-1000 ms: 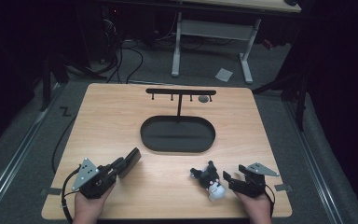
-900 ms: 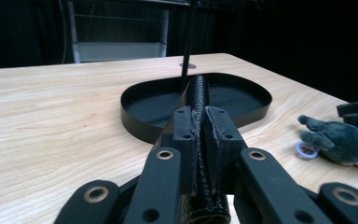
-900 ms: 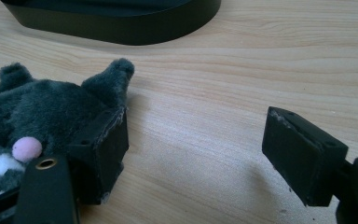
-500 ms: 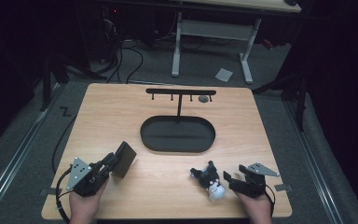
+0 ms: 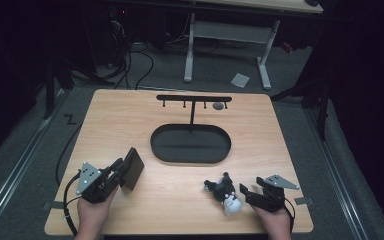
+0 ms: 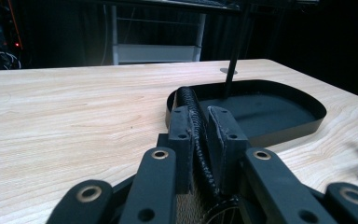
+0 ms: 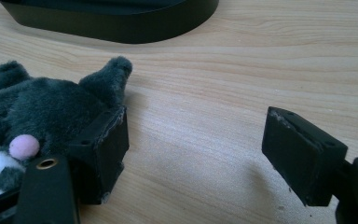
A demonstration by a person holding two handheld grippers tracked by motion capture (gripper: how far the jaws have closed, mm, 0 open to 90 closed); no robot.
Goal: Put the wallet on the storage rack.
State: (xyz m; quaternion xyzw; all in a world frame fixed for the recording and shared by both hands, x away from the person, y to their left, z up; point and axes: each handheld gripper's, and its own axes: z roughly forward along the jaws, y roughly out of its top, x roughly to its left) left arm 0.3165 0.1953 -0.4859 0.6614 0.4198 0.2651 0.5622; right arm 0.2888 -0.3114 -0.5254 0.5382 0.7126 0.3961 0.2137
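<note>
My left gripper (image 5: 121, 169) is at the table's front left, shut on a flat black object (image 5: 133, 169) that stands tilted on edge above the wood. In the left gripper view the object's braided edge (image 6: 193, 119) runs up between the closed jaws of the left gripper (image 6: 200, 126). A grey and white plush toy (image 5: 225, 192) lies at the front right. My right gripper (image 5: 245, 195) stands open just right of it. In the right gripper view the plush toy (image 7: 42, 112) touches the left fingertip (image 7: 102, 144), and bare wood shows between the jaws of the right gripper (image 7: 203, 149).
A black oval tray (image 5: 190, 152) sits mid-table with a T-shaped hook stand (image 5: 194, 98) rising from its back; a small grey thing (image 5: 219, 106) hangs near the bar's right end. The tray's wall (image 6: 279, 126) lies just beyond my left jaws. Bare wood (image 5: 120, 125) stretches left of the tray.
My left hand drew back to the left and tipped the flat black object more upright. The right gripper and the plush toy have stayed where they were.
</note>
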